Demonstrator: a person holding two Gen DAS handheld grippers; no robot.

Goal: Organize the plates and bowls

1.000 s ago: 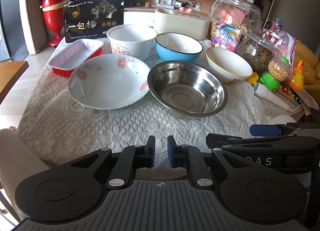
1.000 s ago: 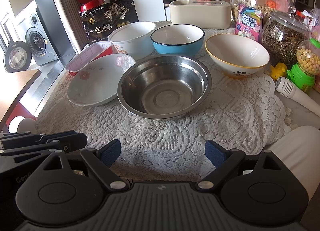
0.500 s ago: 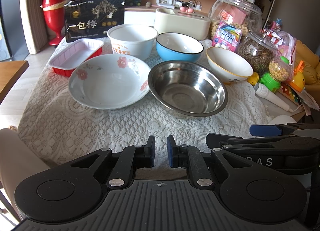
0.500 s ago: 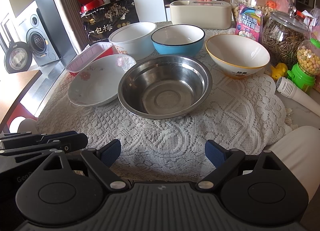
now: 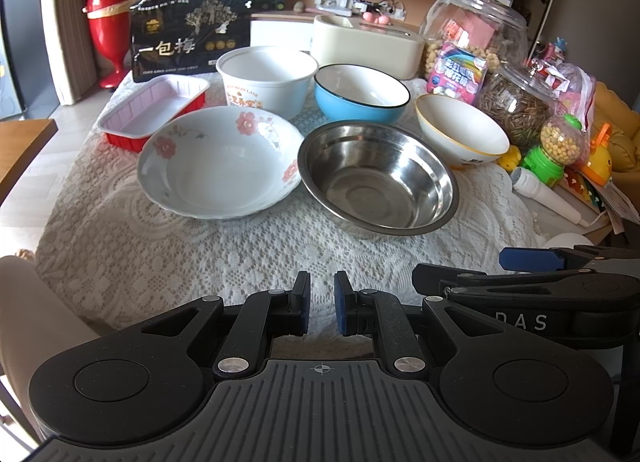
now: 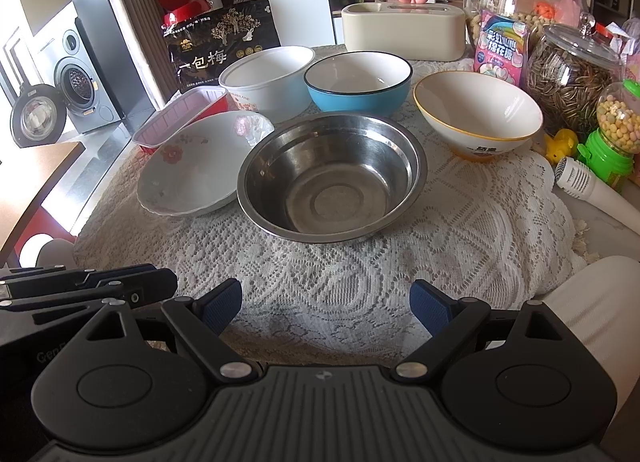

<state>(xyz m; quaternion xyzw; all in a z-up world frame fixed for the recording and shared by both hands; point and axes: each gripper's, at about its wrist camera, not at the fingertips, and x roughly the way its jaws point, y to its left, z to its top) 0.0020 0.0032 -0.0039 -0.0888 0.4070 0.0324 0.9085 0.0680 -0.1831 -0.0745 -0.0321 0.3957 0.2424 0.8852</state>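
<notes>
Five bowls plus one tray, all on the lace-covered counter (image 5: 168, 262), none stacked.

- Steel bowl (image 6: 332, 177): front centre, nearest both grippers, empty.
- Flowered bowl (image 5: 220, 161): touching the steel bowl's left rim, empty.
- White tub (image 5: 268, 79): back row, left, behind the flowered bowl.
- Blue bowl (image 5: 360, 93): back row, centre, just beside the tub.
- Yellow-rimmed bowl (image 6: 478, 113): right of the blue bowl, apart from the steel bowl.
- Red tray (image 5: 154, 111): far left, pink-lined, just behind the flowered bowl.
- Dark snack bag (image 5: 192, 35): upright behind the tray.
- Cream box (image 6: 404, 35): behind the blue bowl.
- Glass jars (image 6: 568, 69): right edge, lidded, filled.
- White handheld device (image 6: 592, 189): lying flat near the right edge.

Left gripper (image 5: 321, 308): above the near edge of the cloth, jaws closed to a narrow slit, holding nothing.
Right gripper (image 6: 325, 308): beside the left one, jaws spread wide, empty.
</notes>
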